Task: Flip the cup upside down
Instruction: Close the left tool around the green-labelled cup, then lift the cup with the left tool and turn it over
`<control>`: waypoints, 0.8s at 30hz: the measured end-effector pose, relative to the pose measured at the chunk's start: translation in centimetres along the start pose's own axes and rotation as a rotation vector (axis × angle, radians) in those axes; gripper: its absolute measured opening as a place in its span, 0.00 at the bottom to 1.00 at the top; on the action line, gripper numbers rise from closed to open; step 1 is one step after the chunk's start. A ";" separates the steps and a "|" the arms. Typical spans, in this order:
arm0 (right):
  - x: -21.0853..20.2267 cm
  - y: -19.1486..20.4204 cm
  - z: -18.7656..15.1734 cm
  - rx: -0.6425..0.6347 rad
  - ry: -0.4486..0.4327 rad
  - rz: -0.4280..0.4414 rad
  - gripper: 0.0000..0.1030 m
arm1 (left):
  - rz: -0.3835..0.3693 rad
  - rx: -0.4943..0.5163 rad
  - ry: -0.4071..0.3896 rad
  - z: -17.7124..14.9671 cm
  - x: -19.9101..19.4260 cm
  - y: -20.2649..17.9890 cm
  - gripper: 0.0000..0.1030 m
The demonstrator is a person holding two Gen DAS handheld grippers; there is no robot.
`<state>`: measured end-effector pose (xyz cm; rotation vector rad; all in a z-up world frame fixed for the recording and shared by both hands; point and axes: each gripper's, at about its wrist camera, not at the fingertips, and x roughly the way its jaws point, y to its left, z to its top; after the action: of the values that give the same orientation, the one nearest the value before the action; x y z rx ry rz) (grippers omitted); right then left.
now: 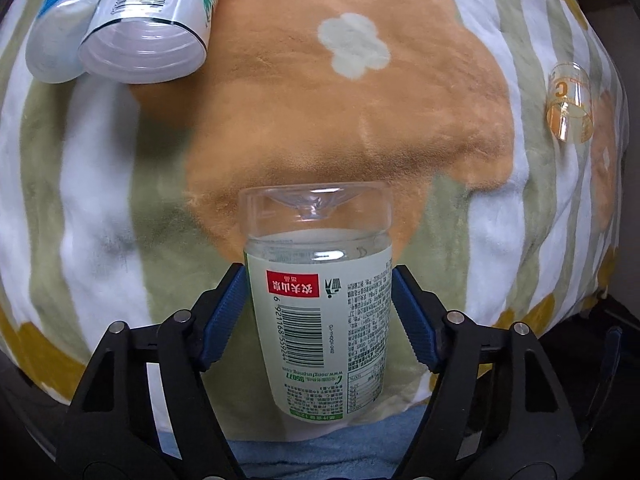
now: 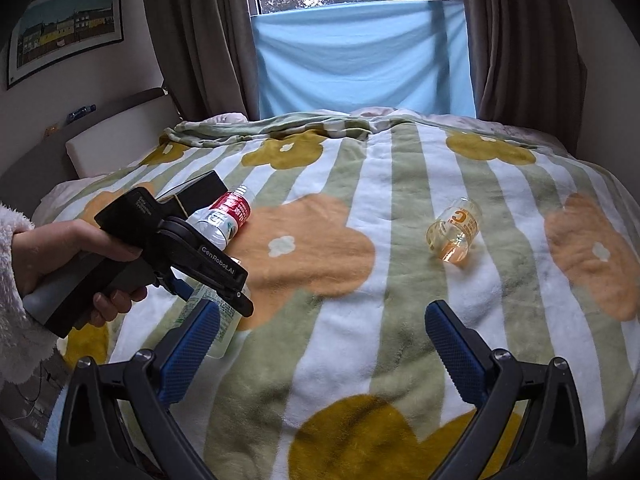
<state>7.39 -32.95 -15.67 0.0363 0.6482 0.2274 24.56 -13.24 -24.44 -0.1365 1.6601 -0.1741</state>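
The left tongs point(image 1: 320, 300) hold the cup point(image 1: 320, 304) by its sides, closed end pointing away, while the right tongs point(image 2: 322, 344) wait wide.

A blanket point(image 2: 360, 320) striped green and white, with orange and mustard flowers. A clear cup point(image 1: 318, 280) with a pale green label, red patch and black barcode. Blue ribbed fingers point(image 1: 224, 316) on black arms. A clear cup with orange print point(image 2: 454, 236). Light blue cloth point(image 2: 360, 52) between brown curtains point(image 2: 200, 40).
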 end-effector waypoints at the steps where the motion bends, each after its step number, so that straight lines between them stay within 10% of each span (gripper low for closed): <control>1: 0.0 0.1 0.0 -0.003 0.001 0.000 1.00 | -0.001 0.000 0.000 0.1 0.1 0.0 0.61; 10: -0.2 0.2 -0.1 -0.003 0.002 0.004 1.00 | -0.045 0.021 -0.096 -0.4 -1.1 0.5 0.58; 19: -0.2 0.5 -2.0 -0.008 -0.002 0.021 1.00 | -0.084 0.152 -0.791 -7.1 -6.6 0.4 0.58; 24: -0.7 1.3 -2.9 -0.088 0.000 -0.007 1.00 | -0.085 0.051 -0.952 -7.4 -4.8 1.6 0.58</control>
<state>4.87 -31.93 -17.43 -0.0511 0.6378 0.2489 17.64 -10.48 -19.33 -0.2111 0.7022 -0.1769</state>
